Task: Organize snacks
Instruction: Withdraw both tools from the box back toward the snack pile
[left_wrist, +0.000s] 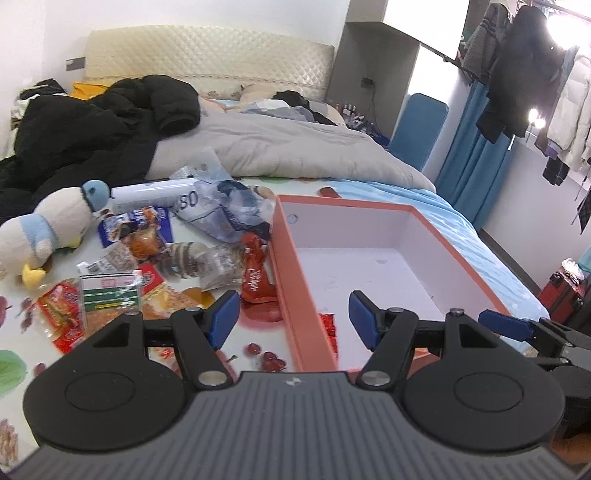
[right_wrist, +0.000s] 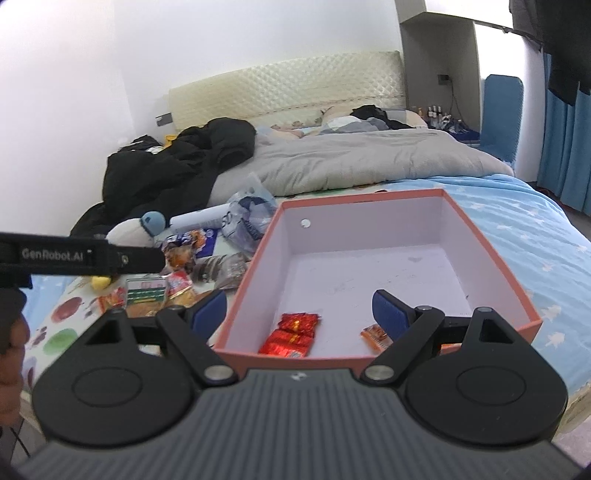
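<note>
Bed (right_wrist: 517, 229) with box (right_wrist: 491, 258), snacks (left_wrist: 155, 258), quilt (right_wrist: 369, 166)

Left gripper (left_wrist: 293, 319) fingers spread over orange box (left_wrist: 295, 280) wall, snacks (left_wrist: 177, 258) left

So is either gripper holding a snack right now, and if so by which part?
Nothing is held. The left gripper and the right gripper both stand open and empty above the near edge of the pink box.

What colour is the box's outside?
Salmon-orange cardboard box, white inside; clearest in the right wrist view.
</note>
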